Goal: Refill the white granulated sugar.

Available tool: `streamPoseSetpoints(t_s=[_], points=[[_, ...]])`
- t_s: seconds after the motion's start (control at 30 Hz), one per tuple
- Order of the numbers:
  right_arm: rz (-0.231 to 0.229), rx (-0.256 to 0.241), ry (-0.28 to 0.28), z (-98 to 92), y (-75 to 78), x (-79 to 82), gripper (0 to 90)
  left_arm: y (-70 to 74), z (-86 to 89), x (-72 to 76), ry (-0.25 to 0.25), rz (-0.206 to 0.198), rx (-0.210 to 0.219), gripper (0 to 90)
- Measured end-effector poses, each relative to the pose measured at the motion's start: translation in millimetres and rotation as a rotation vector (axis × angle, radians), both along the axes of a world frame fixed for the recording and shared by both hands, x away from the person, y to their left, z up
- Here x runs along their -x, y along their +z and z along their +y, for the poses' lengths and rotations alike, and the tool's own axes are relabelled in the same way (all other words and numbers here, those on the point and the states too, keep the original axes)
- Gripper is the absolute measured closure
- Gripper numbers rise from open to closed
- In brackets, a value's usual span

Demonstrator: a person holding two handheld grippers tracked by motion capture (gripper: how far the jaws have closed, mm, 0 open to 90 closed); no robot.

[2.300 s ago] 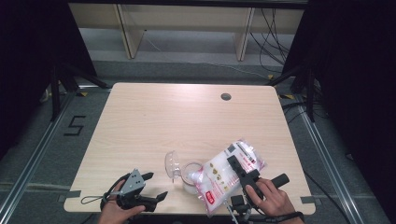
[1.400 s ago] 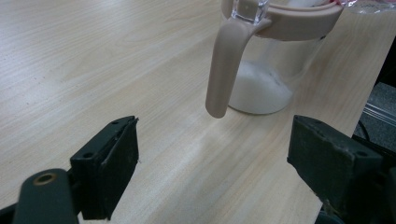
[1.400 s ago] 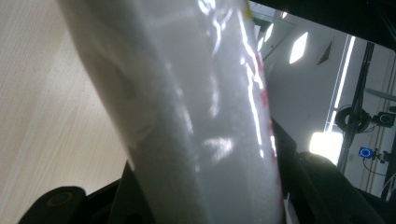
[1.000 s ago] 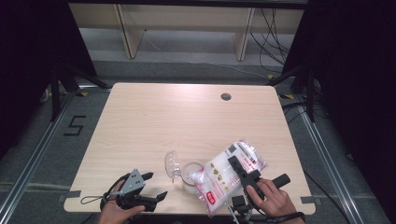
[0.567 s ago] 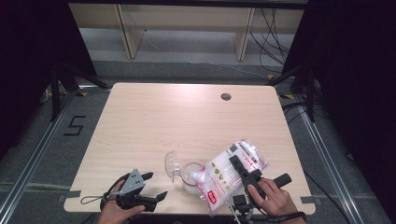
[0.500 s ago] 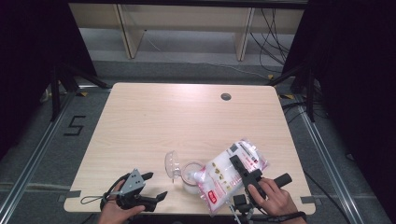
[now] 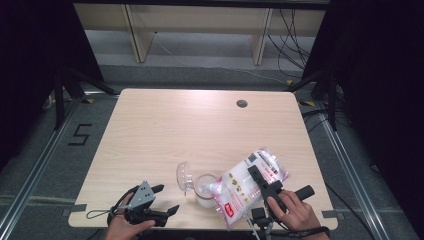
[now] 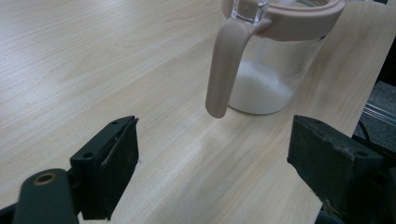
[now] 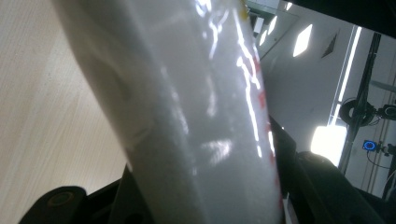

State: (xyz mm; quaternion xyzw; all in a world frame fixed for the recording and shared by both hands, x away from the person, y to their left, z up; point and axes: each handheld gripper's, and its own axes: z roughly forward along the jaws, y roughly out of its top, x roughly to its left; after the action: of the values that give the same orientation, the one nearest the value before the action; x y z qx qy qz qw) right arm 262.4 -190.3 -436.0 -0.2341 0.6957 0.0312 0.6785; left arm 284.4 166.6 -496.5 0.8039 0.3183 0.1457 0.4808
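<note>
- Right gripper [image 7: 261, 181]: jaws clamped on a clear plastic bag [image 7: 248, 186] of white granules with red print, held off the table [image 7: 200, 125] near the front right corner. Person's right hand [image 7: 291, 212] on the grip behind it.
- Bag is tilted, lower corner pointing left and down, sitting right at the rim of the jar [image 7: 204, 189]. High view can't resolve whether anything is flowing.
- Right gripper view: bag [image 9: 196, 116] pressed between the two black jaws, glossy white with glare streaks and a bit of red print along one edge. Tabletop [image 9: 42, 116] to the left of it.
- Jar: clear, upright on the table near the front edge, just left of the bag. Flip lid [image 7: 183, 176] is swung open, leaning to the jar's left.
- Left gripper view: jar [image 8: 275, 65] has a beige collar and a beige handle [image 8: 225, 70] hanging down its side; a low pile of white granules [image 8: 259, 91] in the bottom, mostly empty above.
- Left gripper [image 7: 167, 199]: jaws spread wide, holding nothing, low over the table near the front left edge, pointed toward the jar. Clear gap between it and the jar, no contact. Left hand [image 7: 125, 227] at the table edge behind it.
- Grommet hole [image 7: 242, 104] at the far side of the table, well apart from everything.
</note>
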Motion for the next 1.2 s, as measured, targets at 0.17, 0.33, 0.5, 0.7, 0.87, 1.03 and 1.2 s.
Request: streamPoseSetpoints(t_s=[0.17,0.33,0.5,0.7,0.87,1.03,1.2], points=[[0.0,-0.007,0.001,-2.8,-0.4,-2.0,60.4,0.1,1.2,-0.9,-0.007,-0.004,-0.017,16.0],[0.001,-0.022,-0.008,-5.4,-1.0,-2.8,60.4,-0.2,-0.7,1.0,0.012,0.012,0.008,16.0],[-0.014,-0.007,-0.004,-6.5,1.1,-3.6,60.5,-0.5,-1.0,1.2,0.012,0.017,0.015,16.0],[-0.014,0.0,-0.005,-7.5,1.6,-4.1,60.5,0.0,0.1,-0.2,-0.003,-0.001,0.001,16.0],[-0.005,0.014,-0.024,-7.2,2.7,-3.1,60.5,-0.5,-0.9,1.2,0.012,0.017,0.015,16.0],[-0.014,-0.003,-0.004,-7.1,1.6,-3.9,60.5,0.1,0.0,0.0,0.0,0.0,-0.001,16.0],[-0.015,-0.007,-0.004,-6.5,1.9,-3.3,60.5,-0.1,-0.1,-0.1,-0.001,-0.001,0.0,16.0]])
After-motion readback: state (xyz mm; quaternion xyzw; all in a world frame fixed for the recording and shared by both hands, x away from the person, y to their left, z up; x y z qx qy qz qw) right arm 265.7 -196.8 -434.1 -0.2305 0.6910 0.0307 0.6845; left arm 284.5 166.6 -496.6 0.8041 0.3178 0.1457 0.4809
